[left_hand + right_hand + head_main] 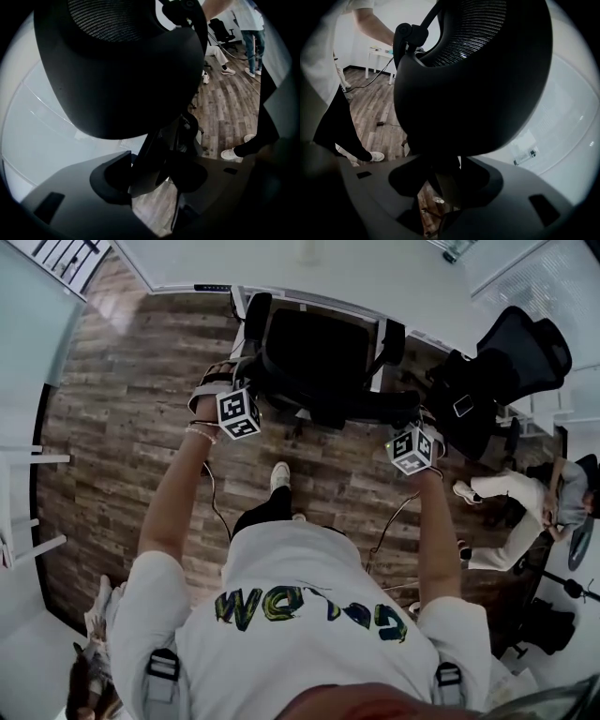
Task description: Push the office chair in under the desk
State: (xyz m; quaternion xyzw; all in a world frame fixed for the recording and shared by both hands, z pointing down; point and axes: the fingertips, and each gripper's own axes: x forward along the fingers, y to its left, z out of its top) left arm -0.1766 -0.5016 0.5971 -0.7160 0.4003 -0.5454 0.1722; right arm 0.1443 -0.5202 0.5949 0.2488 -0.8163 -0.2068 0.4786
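On inspection, the black mesh-backed office chair [319,357] stood on the brown wood-plank floor [122,381] with its seat facing the white desk worktop [281,263], its front edge tucked just under the worktop's near edge and its backrest toward the person. The left gripper [246,382] was applied at the chair's back on the person's left side, and the right gripper [409,420] at the back on the right side, both arms extended forward. In the left gripper view, the left gripper [150,171] had its grey fingers [79,187] closed onto a strut of the chair's back frame, with the rounded backrest [122,70] looming directly above. In the right gripper view, the right gripper [445,183] showed the same condition: its fingers [525,187] were clamped on a strut beneath the backrest [473,79]. The person's white shoe [278,474] was planted on the floor just behind the chair. A second black mesh office chair [520,348] stood to the right, near the same worktop, and a seated person in pale trousers [525,512] was noted well apart at the far right.
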